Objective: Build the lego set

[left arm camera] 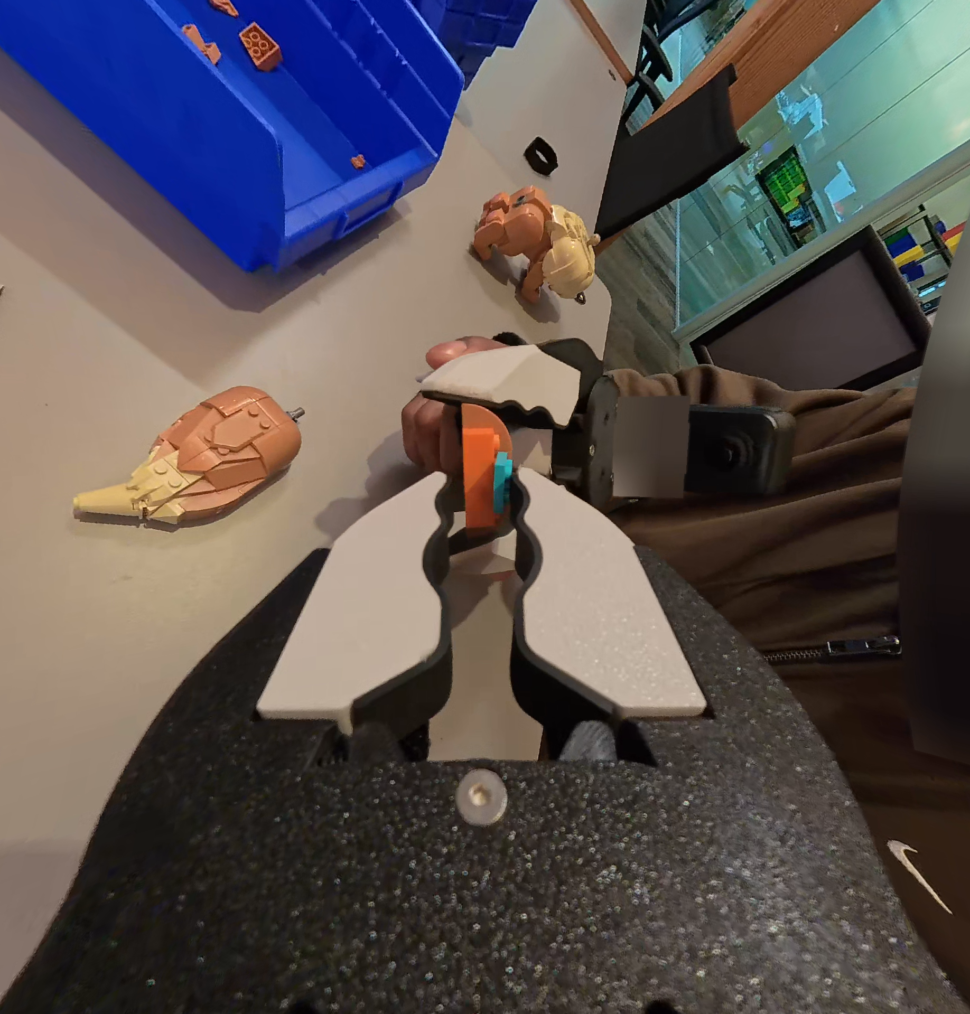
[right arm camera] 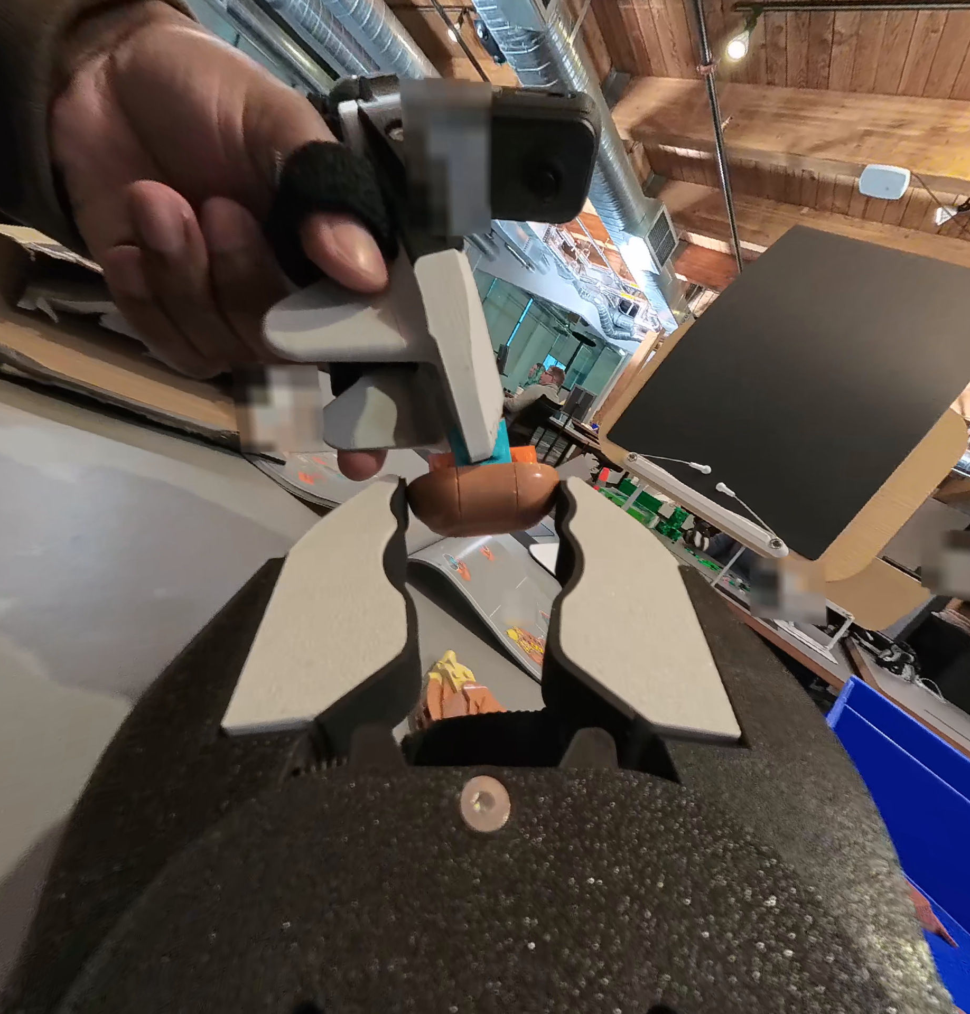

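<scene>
My left gripper (left arm camera: 481, 488) is shut on a small orange brick (left arm camera: 478, 483) with a teal piece (left arm camera: 502, 476) on its side. My right gripper (right arm camera: 483, 496) is shut on a rounded brown Lego assembly (right arm camera: 480, 507). The orange brick (right arm camera: 522, 455) and teal piece (right arm camera: 502, 447) sit pressed against the top of that brown assembly. The left gripper's fingers (right arm camera: 461, 351) come down on them from above. The right gripper's fingers (left arm camera: 494, 378) and the hand holding them show just beyond my left fingertips. Both grippers are held above the grey table (left arm camera: 87, 603).
A brown and tan tail-shaped sub-build (left arm camera: 197, 455) lies at the left. An animal-shaped sub-build (left arm camera: 532, 241) lies near the table's far edge, with a black ring (left arm camera: 542, 156) beyond it. A blue bin (left arm camera: 225, 110) holds loose brown bricks. An instruction booklet (right arm camera: 472, 576) lies under the grippers. My two grippers' fingertips are within a few centimetres of each other.
</scene>
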`<state>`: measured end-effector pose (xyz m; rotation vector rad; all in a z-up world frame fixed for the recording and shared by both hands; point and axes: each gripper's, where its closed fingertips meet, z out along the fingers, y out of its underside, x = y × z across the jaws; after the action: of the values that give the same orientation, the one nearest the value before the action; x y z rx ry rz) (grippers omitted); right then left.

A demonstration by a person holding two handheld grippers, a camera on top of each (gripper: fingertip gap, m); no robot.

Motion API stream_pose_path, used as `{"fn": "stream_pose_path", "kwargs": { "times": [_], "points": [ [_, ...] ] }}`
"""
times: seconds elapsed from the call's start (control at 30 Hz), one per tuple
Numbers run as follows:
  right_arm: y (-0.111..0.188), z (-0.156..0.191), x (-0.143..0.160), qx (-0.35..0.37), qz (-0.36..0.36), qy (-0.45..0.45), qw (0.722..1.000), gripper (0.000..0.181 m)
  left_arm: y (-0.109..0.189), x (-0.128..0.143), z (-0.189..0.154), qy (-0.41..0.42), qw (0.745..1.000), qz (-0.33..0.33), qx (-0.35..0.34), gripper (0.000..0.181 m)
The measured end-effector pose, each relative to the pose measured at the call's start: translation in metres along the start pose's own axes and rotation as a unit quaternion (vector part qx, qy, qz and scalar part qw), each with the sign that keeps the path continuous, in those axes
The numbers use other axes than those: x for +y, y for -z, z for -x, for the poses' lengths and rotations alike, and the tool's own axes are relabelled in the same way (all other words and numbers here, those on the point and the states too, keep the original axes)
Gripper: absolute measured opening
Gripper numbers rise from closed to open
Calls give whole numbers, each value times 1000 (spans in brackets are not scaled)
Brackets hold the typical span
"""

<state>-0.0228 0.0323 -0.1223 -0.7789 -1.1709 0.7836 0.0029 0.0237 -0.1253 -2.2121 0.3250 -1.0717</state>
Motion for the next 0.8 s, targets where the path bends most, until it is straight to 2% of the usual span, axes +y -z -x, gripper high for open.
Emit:
{"fn": "stream_pose_path", "kwargs": {
  "times": [0.43, 0.8],
  "points": [
    [1, -1, 1, 19, 17, 22, 999, 51, -1, 0, 1, -55, 997, -15, -43, 15],
    [0, 2, 1, 21, 22, 35, 999, 51, 0, 3, 2, -52, 997, -13, -52, 15]
  ]
}}
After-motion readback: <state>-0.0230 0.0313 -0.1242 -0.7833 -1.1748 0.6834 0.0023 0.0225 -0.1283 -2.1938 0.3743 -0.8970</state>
